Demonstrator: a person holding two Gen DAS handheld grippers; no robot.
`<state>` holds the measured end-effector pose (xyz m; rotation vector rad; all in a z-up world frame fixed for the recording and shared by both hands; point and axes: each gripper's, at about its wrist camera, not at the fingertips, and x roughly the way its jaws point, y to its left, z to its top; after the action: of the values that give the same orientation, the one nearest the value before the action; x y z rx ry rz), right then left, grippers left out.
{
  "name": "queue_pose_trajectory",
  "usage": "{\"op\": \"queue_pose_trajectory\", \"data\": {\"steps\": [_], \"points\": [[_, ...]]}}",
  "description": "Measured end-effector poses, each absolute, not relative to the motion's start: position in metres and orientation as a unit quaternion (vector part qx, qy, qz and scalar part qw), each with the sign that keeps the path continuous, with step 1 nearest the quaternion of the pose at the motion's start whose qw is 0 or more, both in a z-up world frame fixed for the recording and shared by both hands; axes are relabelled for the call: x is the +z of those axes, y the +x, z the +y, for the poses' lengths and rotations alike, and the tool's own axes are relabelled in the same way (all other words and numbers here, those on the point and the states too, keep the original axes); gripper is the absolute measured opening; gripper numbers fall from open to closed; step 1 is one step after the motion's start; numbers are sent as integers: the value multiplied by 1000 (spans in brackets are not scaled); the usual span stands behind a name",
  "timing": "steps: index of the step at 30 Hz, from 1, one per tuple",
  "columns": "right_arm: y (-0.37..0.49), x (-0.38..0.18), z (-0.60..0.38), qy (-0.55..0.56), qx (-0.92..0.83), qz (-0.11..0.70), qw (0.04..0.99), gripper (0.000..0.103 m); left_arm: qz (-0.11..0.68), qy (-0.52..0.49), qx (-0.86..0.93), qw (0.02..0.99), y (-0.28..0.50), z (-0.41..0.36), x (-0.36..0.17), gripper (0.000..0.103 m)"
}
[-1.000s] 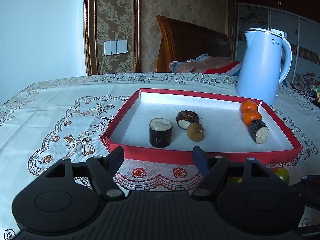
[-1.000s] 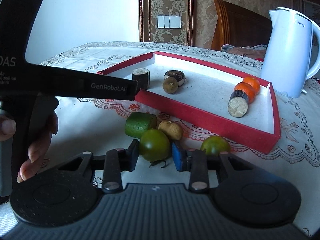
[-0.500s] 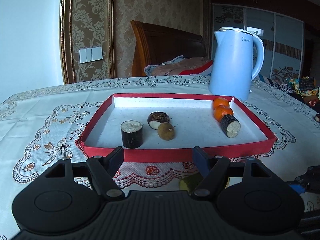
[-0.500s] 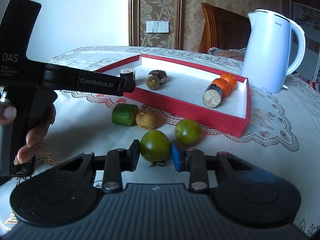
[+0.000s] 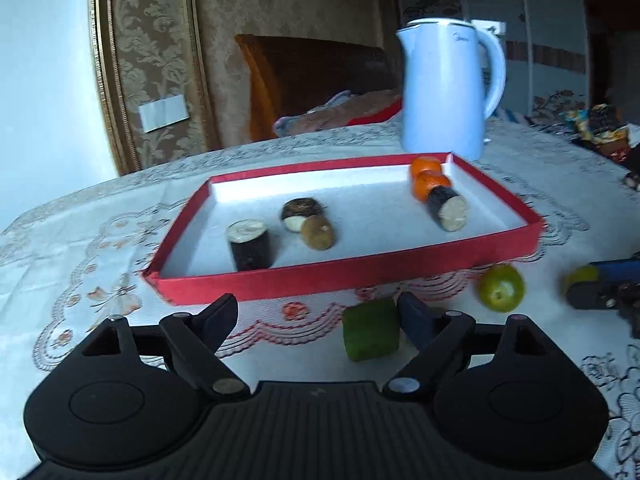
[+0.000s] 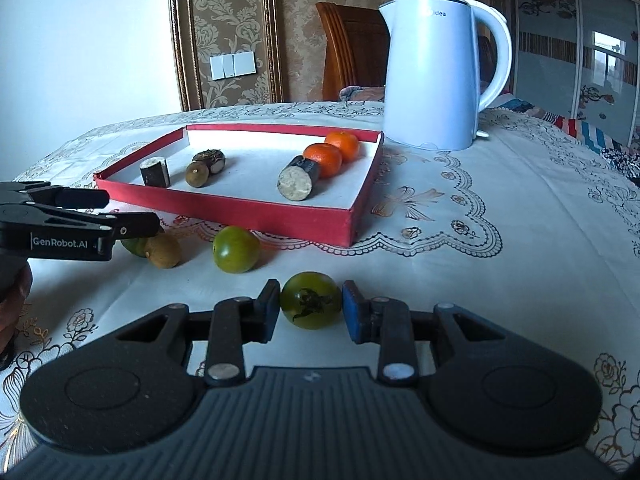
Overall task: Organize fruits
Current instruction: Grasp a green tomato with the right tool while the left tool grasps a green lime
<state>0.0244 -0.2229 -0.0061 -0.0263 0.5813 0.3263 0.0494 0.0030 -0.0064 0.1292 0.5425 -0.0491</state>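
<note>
My right gripper is shut on a green tomato-like fruit, just above the tablecloth and in front of the red tray. The tray holds two oranges, two dark cut cylinders, a dark round piece and a brown fruit. My left gripper hangs low before the tray, its jaws opening. A green cut piece lies between them, close by the right finger and not gripped. Another green fruit and a brown fruit lie loose on the cloth.
A pale blue kettle stands behind the tray's right corner. A patterned lace cloth covers the table. A wooden chair back and a wall stand beyond the far edge. A hand holds the left gripper at the left margin.
The right gripper has carried the green fruit to the right, away from the loose fruits. The left gripper has swung right and tilted; its jaws stand wider, and the green piece now lies between them.
</note>
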Motion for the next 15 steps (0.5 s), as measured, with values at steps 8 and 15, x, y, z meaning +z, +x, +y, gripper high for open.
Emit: {"op": "queue_pose_trajectory", "data": {"steps": [8,15], "points": [[45,-5,-209,-10,155,280,947,31,279,24,14,960,58,27,-6,87],[55,-9,-205,-3,147,286,947,31,313,38,3,949,67,21,-13,87]]}}
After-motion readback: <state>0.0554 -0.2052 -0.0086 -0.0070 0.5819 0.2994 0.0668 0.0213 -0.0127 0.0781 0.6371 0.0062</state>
